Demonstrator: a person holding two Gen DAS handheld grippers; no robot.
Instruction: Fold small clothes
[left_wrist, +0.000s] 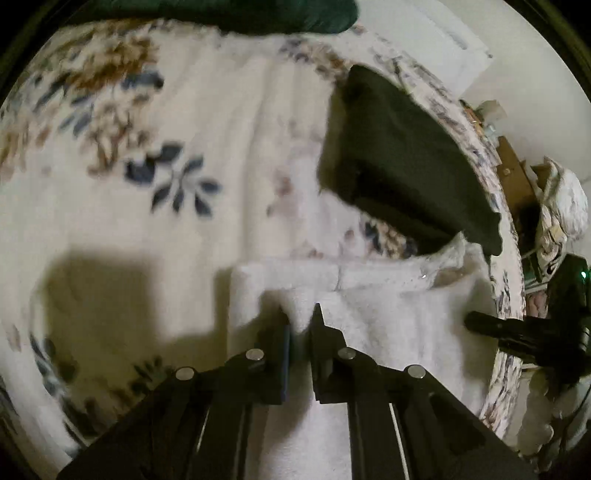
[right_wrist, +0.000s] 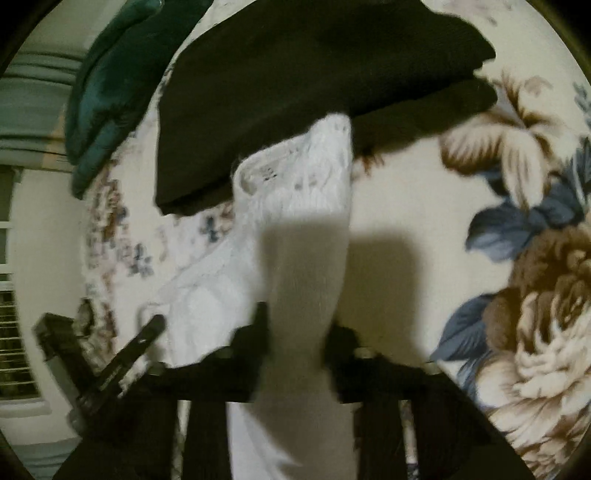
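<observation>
The left gripper (left_wrist: 301, 317) and right gripper (right_wrist: 297, 332) each pinch the white garment (left_wrist: 388, 314), held just ahead over the floral bedspread (left_wrist: 110, 147). Beyond lies a black garment (left_wrist: 402, 173), seemingly folded; the white one looks mid-fold.

Close wrist views sharing white garment (left_wrist: 388, 332)

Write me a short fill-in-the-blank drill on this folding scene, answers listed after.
1. The left claw is pinching a fold of the ____ garment.
2. The folded black garment lies on a bedspread with a ____ print.
3. The cushion beyond the black garment is dark ____.
4. White fabric also runs between the fingers of the ____ claw.

Answers: white; floral; green; right
</observation>
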